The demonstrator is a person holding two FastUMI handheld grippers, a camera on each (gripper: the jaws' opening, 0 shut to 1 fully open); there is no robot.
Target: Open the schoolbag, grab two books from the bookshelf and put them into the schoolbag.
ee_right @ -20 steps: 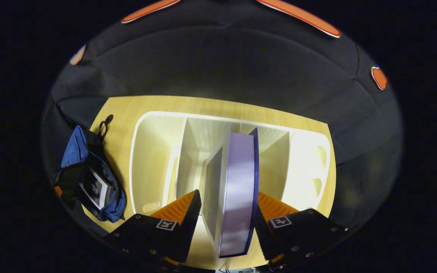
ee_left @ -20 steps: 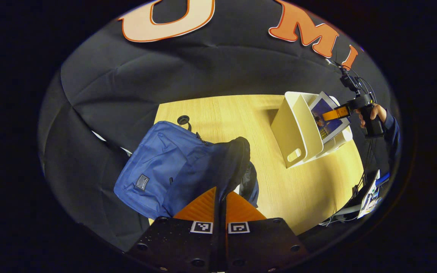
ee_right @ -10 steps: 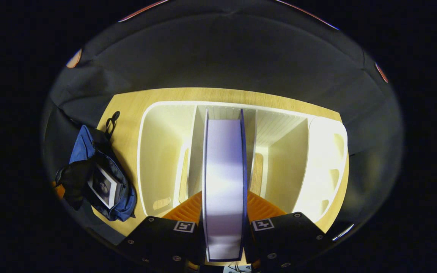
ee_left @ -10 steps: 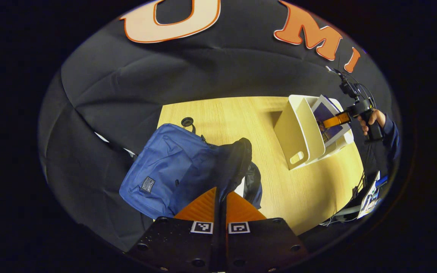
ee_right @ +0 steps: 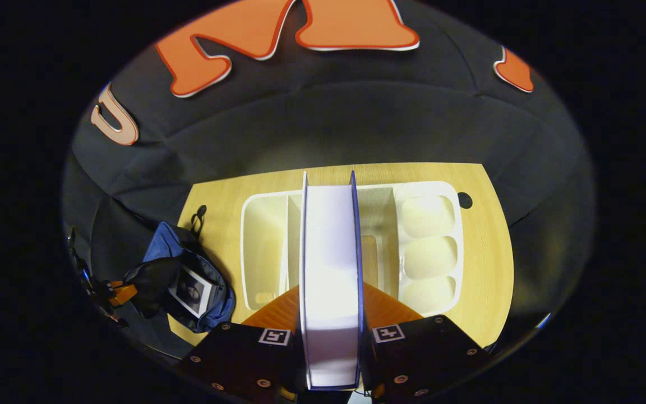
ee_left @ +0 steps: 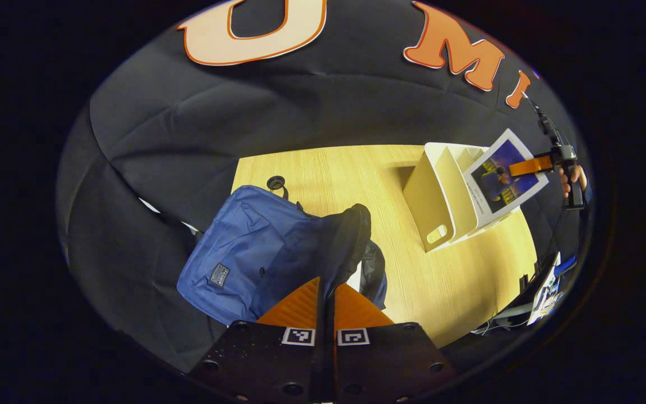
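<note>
Left gripper view has the left gripper (ee_left: 326, 292) with fingers pinched on the dark opened flap of the blue schoolbag (ee_left: 250, 247), which lies on the near left of the wooden table (ee_left: 356, 174); the flap hides the bag's inside. Far right, the right gripper (ee_left: 527, 166) clamps a book (ee_left: 503, 178) lifted above the white bookshelf (ee_left: 441, 196), the holding hand (ee_left: 575, 178) cut off at the edge. Right gripper view shows another book (ee_right: 191, 290) in the bag, its cover too small to make out.
</note>
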